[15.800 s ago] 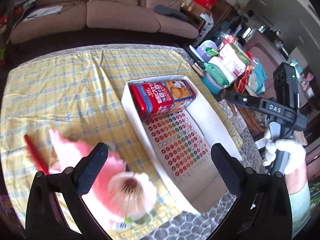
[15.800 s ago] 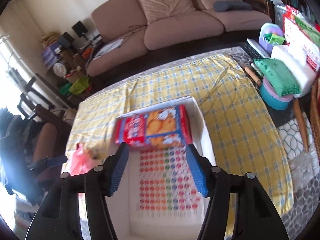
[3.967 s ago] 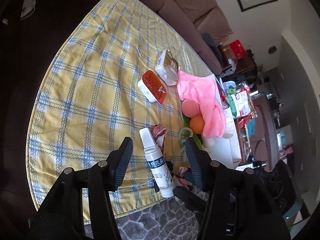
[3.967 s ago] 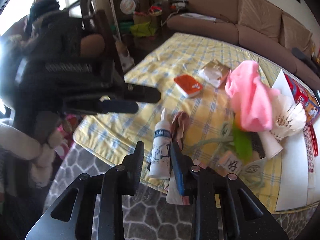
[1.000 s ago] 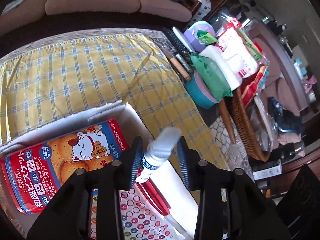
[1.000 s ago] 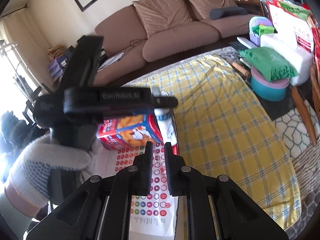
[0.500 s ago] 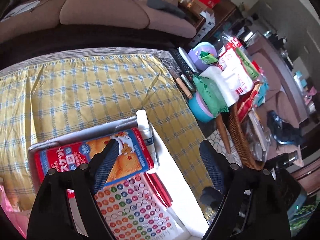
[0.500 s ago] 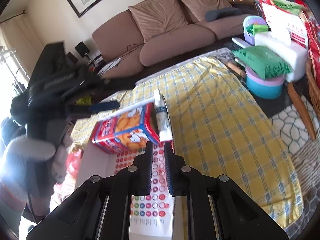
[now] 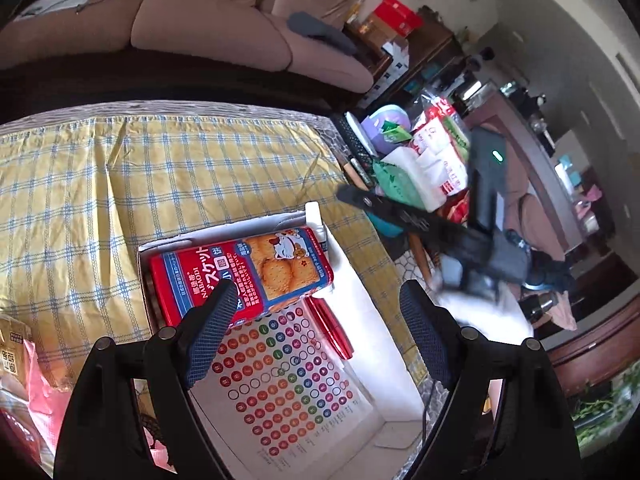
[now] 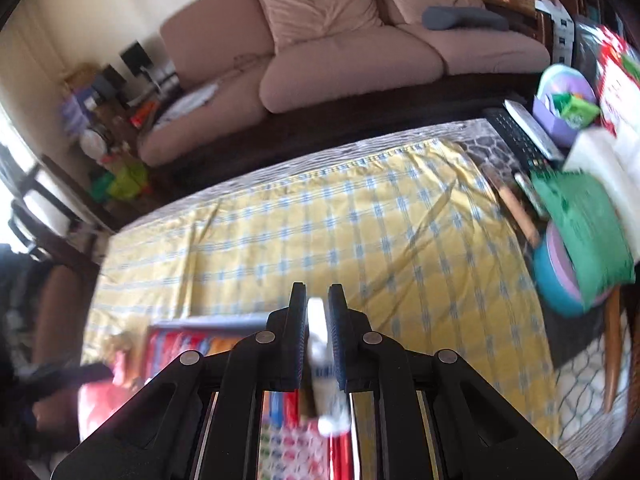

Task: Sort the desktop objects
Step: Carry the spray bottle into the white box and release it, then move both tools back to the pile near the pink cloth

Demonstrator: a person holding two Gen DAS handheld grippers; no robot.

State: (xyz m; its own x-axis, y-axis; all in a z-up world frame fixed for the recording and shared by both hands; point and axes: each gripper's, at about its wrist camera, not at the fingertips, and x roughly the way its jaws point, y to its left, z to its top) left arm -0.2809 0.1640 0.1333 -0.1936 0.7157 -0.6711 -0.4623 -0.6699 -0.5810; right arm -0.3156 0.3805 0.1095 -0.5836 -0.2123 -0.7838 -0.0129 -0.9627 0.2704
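Observation:
A white open box [image 9: 362, 280] sits on the yellow checked cloth [image 9: 120, 180]. In it lie a red biscuit box [image 9: 240, 276], a coloured sticker sheet [image 9: 280, 380] and a red pen [image 9: 330, 328]. A white bottle [image 9: 316, 220] leans in the far right corner beside the biscuit box. My left gripper [image 9: 316, 292] hovers open over the box with nothing in it. My right gripper [image 10: 317, 290] is shut, and the bottle [image 10: 318, 344] shows through the slit between its fingers. In the left wrist view the blurred right gripper [image 9: 348, 198] has its tip just right of the bottle's cap; contact is unclear.
A pink bag [image 9: 24, 380] and a gold packet [image 9: 12, 344] lie left of the box. Crowded at the table's right end are a teal bowl [image 10: 560, 280], a green pack [image 10: 580, 224] and remotes [image 10: 516, 136]. A sofa [image 10: 360, 60] stands behind.
One second ago my left gripper held the bottle; it has opened, left the bottle in the box's far corner and drawn back. My right gripper has swung in over the bottle.

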